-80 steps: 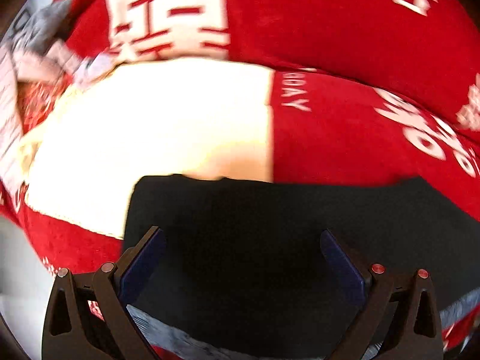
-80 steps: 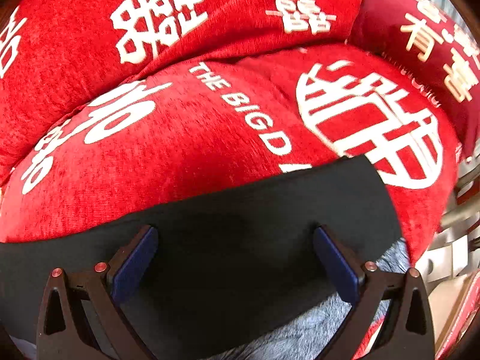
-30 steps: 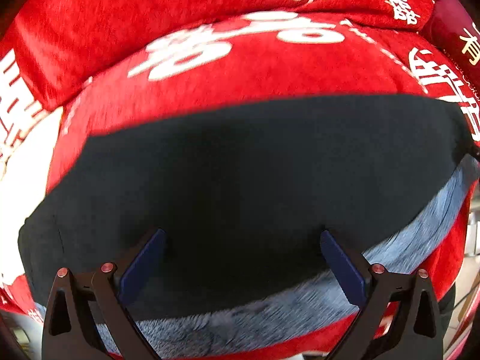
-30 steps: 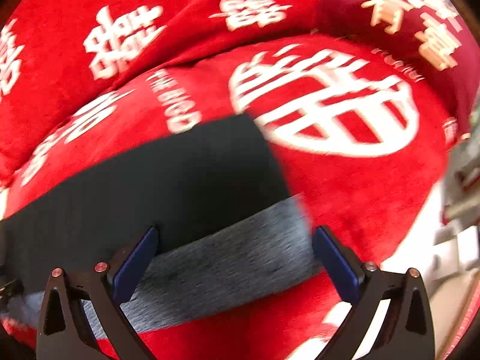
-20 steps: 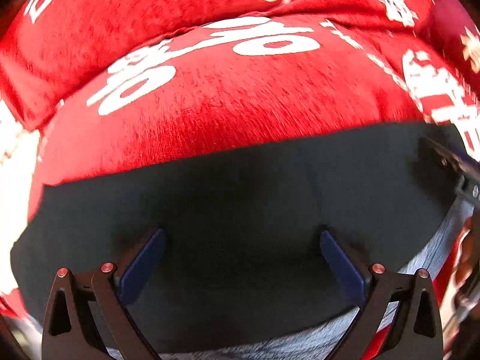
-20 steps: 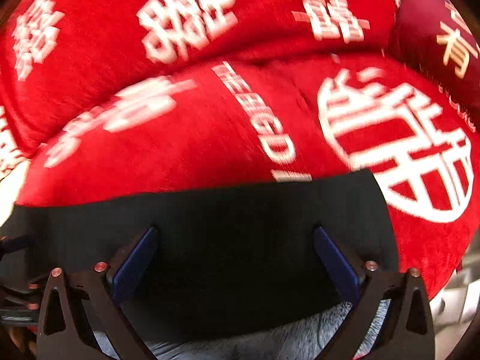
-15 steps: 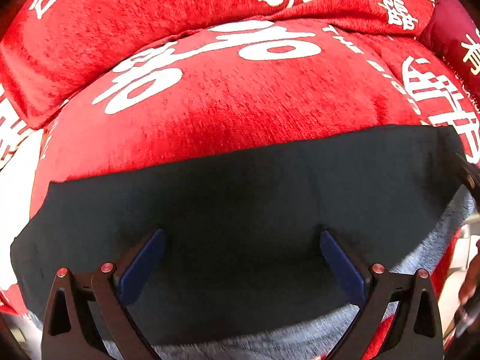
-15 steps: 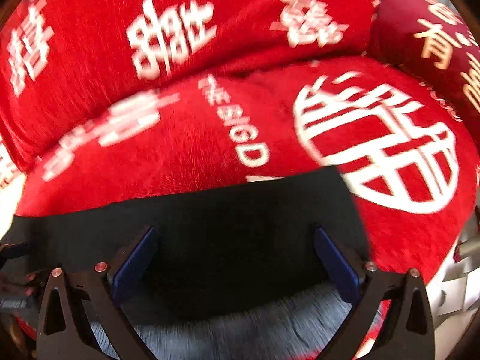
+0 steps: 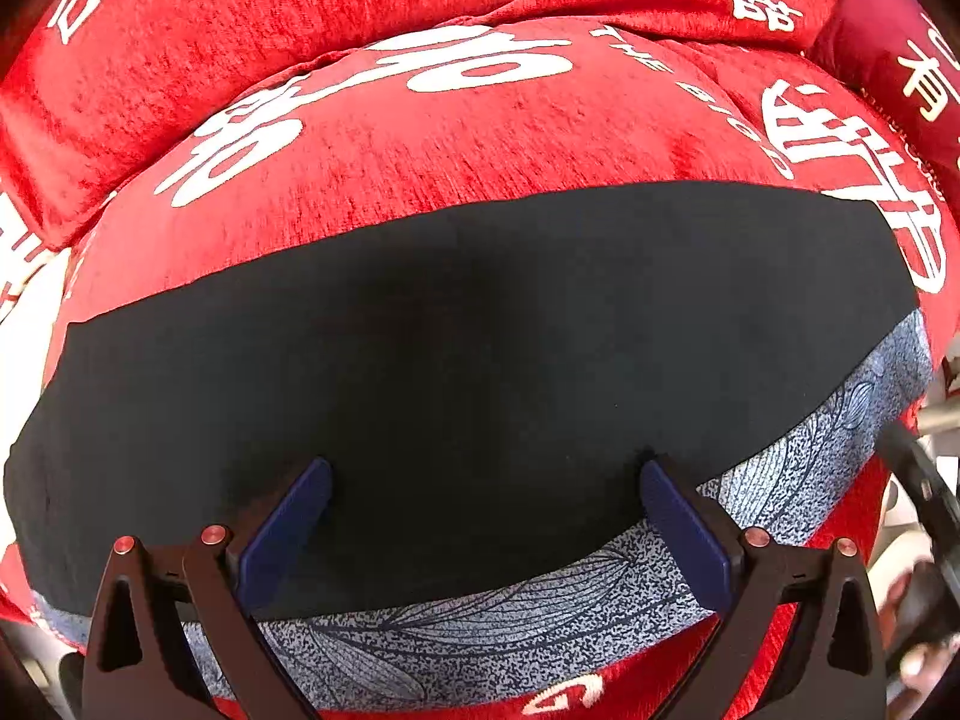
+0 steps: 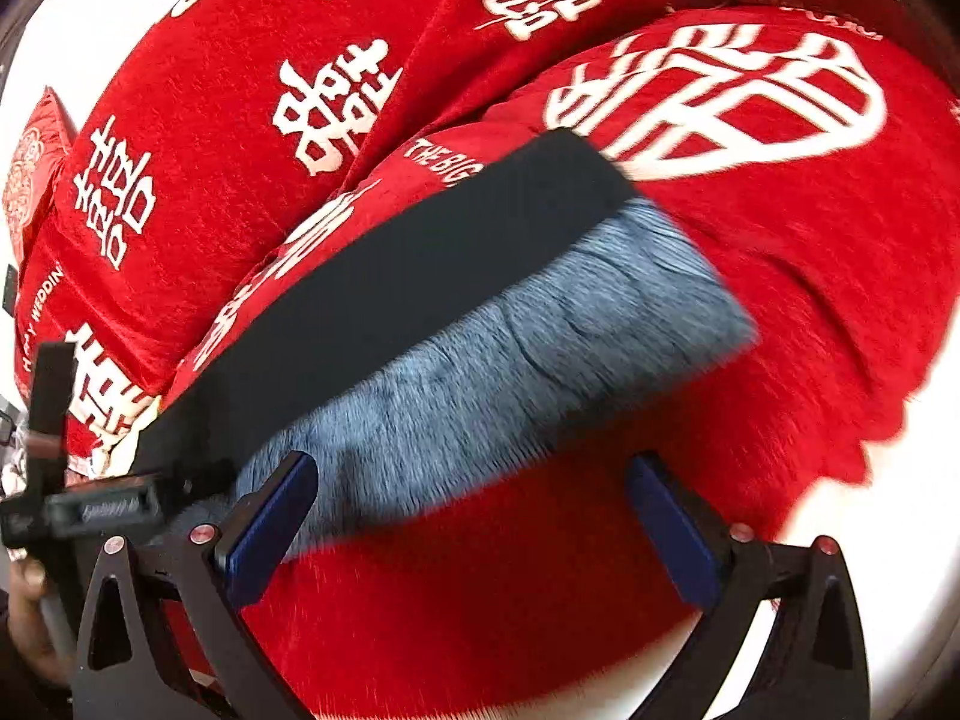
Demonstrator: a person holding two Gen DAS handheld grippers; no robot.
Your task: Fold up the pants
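Note:
The pants [image 9: 480, 348] lie flat as a wide black band across a red cushion [image 9: 456, 138], with a blue-grey leaf-patterned strip [image 9: 810, 468] along the near edge. My left gripper [image 9: 486, 516] is open, its fingertips low over the near part of the black cloth, holding nothing. In the right wrist view the pants [image 10: 420, 276] appear blurred, up and to the left. My right gripper [image 10: 471, 510] is open over bare red cushion [image 10: 780, 276] in front of the strip [image 10: 510, 372], its left fingertip by the strip's edge.
Red back cushions [image 9: 300, 6] with white characters rise behind the seat. A darker red pillow [image 9: 900, 48] sits at the far right. The left gripper's body [image 10: 90, 504] and a hand show at the right view's left edge. Pale floor [image 10: 900, 480] lies beyond the cushion's edge.
My right gripper has drawn back off the black cloth and now hovers over the red cushion in front of the pants. The left gripper has barely moved. Both stayed open.

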